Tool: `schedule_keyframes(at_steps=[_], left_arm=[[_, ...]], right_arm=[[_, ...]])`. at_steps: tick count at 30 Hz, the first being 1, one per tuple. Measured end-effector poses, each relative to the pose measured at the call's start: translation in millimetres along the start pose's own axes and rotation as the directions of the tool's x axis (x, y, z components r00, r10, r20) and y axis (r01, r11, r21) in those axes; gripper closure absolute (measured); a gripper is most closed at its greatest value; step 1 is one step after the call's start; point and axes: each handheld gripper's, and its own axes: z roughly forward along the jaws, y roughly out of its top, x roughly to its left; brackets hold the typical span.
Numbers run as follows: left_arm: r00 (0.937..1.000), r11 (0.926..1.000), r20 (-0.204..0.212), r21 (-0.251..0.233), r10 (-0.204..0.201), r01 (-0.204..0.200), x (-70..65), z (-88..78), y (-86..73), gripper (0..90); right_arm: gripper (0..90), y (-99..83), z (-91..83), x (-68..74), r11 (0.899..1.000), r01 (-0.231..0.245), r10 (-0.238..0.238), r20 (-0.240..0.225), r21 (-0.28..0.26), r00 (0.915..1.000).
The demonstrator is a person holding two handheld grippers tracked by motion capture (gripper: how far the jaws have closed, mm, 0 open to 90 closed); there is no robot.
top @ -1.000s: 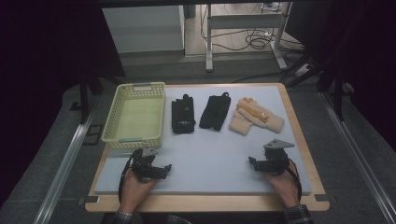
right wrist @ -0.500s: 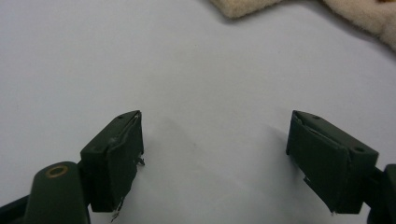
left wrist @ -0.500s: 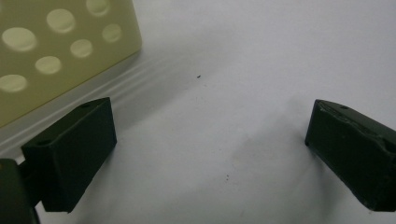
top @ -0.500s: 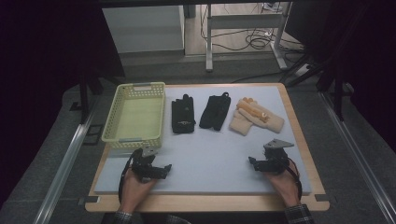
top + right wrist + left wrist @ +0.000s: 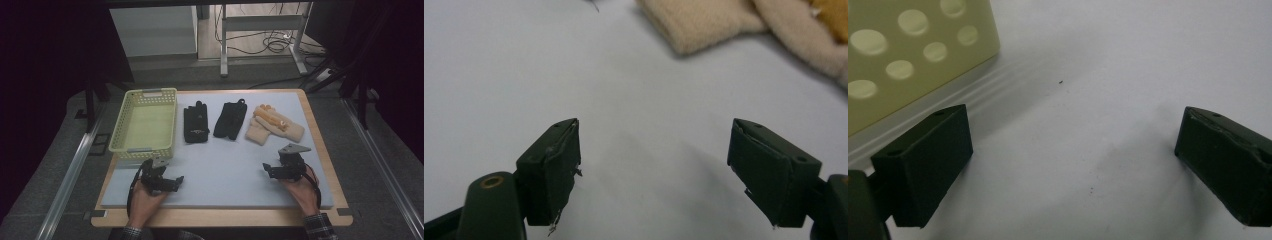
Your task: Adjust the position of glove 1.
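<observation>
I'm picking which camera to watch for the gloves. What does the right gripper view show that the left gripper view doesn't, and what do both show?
Right gripper view: the edge of the beige knit gloves, lying ahead of the open right gripper. Left gripper view: a corner of the yellow-green perforated basket, beside the open left gripper. Both: two black jaws held apart with nothing between them, over the pale blue-grey mat.
</observation>
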Motion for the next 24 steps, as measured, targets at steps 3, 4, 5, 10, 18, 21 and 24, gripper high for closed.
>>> schedule_keyframes(at_steps=[3, 4, 5, 10, 18, 21, 24], left_arm=[[1.0000, 1.0000, 0.000, 0.000, 0.001, -0.001, 0.1, 0.0, 0.0, 2.1], [1.0000, 1.0000, 0.000, 0.000, 0.000, 0.000, 0.0, 0.0, 0.0, 2.1], [1.0000, 1.0000, 0.000, 0.000, 0.000, 0.000, 0.0, 0.0, 0.0, 2.1], [1.0000, 1.0000, 0.000, 0.000, 0.000, 0.000, 0.0, 0.0, 0.0, 2.1], [1.0000, 1.0000, 0.000, 0.000, 0.000, 0.000, 0.1, -0.1, 0.0, 2.1], [1.0000, 1.0000, 0.000, 0.001, 0.000, 0.000, 0.1, -0.1, 0.0, 2.1], [1.0000, 1.0000, 0.000, 0.000, 0.000, 0.000, 0.1, -0.1, 0.0, 2.1]], right_arm=[[20.7, 9.8, 1.6, 0.8, 1.000, 0.009, -0.009, -0.009, -0.007, 0.9999], [20.7, 9.8, 1.6, 0.8, 1.000, 0.009, -0.009, -0.009, -0.007, 0.9999], [20.7, 12.4, 2.5, 1.4, 1.000, 0.008, -0.008, -0.011, -0.007, 0.9999], [20.8, 24.9, 7.0, 2.0, 1.000, 0.017, -0.018, -0.021, -0.017, 0.9996], [20.8, 50.6, 23.2, 4.3, 0.999, 0.038, -0.038, -0.030, -0.019, 0.9988], [20.8, 60.2, 30.6, 4.2, 0.999, 0.037, -0.038, -0.033, -0.024, 0.9987], [20.8, 73.1, 41.5, 2.8, 0.999, 0.034, -0.036, -0.046, -0.031, 0.9983]])
